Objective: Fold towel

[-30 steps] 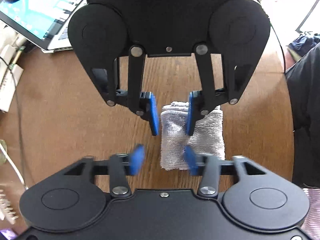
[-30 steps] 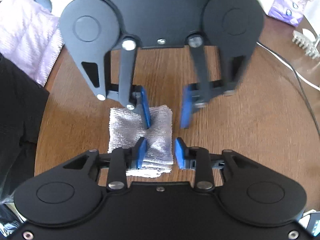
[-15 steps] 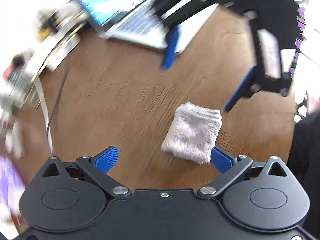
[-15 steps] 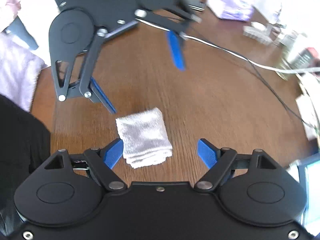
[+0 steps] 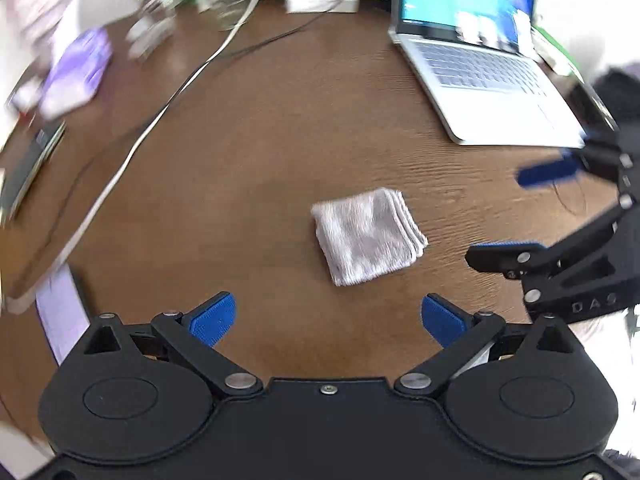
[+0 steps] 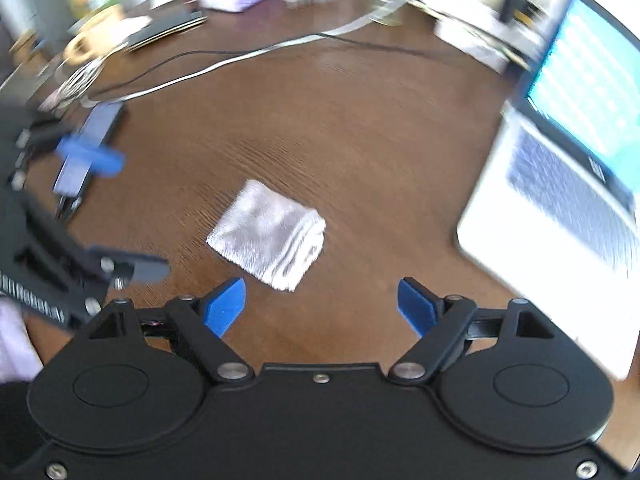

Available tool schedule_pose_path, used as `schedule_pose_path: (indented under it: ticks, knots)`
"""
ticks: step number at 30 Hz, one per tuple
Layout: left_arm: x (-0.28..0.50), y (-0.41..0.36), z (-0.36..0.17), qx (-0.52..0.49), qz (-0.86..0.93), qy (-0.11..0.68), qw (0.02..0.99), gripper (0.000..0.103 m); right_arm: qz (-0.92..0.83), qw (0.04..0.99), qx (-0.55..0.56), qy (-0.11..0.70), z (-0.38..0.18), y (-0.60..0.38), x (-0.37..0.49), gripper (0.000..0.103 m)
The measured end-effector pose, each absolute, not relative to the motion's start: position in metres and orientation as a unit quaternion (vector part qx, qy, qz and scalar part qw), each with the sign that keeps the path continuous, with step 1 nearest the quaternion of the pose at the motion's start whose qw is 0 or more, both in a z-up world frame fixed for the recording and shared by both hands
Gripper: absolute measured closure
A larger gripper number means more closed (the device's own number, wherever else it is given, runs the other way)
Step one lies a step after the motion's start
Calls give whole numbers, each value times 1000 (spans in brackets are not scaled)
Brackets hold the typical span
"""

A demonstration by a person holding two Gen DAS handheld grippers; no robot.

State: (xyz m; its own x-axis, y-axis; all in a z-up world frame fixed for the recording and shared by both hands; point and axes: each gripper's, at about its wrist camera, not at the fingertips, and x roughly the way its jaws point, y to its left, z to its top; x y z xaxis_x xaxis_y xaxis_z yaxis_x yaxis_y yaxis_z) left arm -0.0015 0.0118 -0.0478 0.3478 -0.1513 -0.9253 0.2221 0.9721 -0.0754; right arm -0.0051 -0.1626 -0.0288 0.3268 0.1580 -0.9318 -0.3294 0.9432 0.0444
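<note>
A small grey-white towel (image 5: pixel 368 236) lies folded into a compact square on the brown wooden table (image 5: pixel 248 168); it also shows in the right wrist view (image 6: pixel 270 234). My left gripper (image 5: pixel 328 318) is open and empty, raised above and short of the towel. My right gripper (image 6: pixel 320 306) is open and empty, also clear of the towel. The right gripper shows at the right edge of the left wrist view (image 5: pixel 536 208), the left gripper at the left edge of the right wrist view (image 6: pixel 108 212). Neither touches the towel.
An open laptop (image 5: pixel 480 64) sits at the far right of the table, also in the right wrist view (image 6: pixel 560 184). A white cable (image 5: pixel 132 148) crosses the left side. A phone (image 6: pixel 90 148), a purple pack (image 5: pixel 76 76) and clutter line the far edge.
Both grippers have opened wide, let go of the folded towel and drawn back and up from it, swinging apart. The towel stays folded on the table.
</note>
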Motion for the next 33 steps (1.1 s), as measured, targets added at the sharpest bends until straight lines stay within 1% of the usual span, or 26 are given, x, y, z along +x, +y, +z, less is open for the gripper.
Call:
schedule_pose_path:
  ticks: [4, 10, 12, 17, 33]
  knots:
    - [-24, 14, -40, -15, -76, 566, 820, 3, 86, 804, -45, 587, -32, -165, -23, 17]
    - [-48, 17, -26, -32, -36, 562, 826, 3, 24, 793, -34, 608, -35, -161, -56, 17]
    - [-52, 18, -24, -36, -34, 560, 827, 3, 20, 807, -19, 590, -29, -159, -71, 17]
    - [-58, 19, -25, -38, -25, 568, 822, 3, 26, 813, -13, 581, -24, -156, -80, 17]
    - [-66, 23, -30, -18, -2, 585, 811, 3, -14, 812, 13, 584, -23, -163, -82, 17]
